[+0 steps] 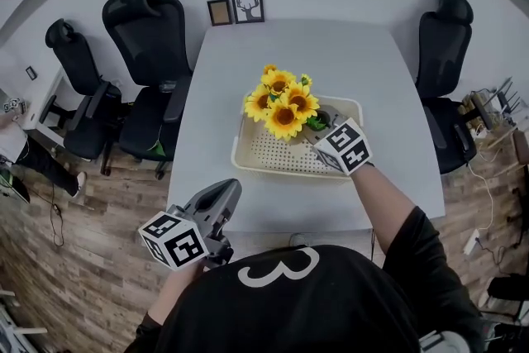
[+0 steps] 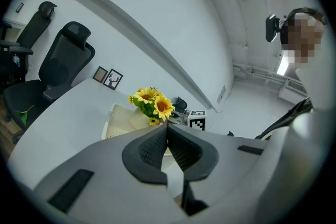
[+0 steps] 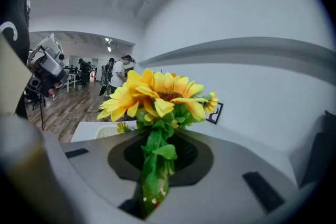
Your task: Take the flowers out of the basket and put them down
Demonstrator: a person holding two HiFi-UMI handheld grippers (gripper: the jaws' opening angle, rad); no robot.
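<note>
A bunch of yellow sunflowers (image 1: 283, 102) stands in the cream basket (image 1: 260, 157) on the white table (image 1: 248, 62). My right gripper (image 1: 324, 128) reaches into the basket from the right. Its jaws are shut on the green stems (image 3: 153, 165), with the sunflower heads (image 3: 157, 94) just beyond them. My left gripper (image 1: 221, 202) hangs at the table's near edge, left of the basket. Its pads (image 2: 181, 147) meet with nothing between them. From there the sunflowers (image 2: 152, 103) and the basket (image 2: 122, 119) show further off.
Black office chairs (image 1: 149, 54) stand along the table's left side and another chair (image 1: 442, 78) on its right. Two small framed pictures (image 1: 237, 7) lean at the table's far edge. Wooden floor lies to the left.
</note>
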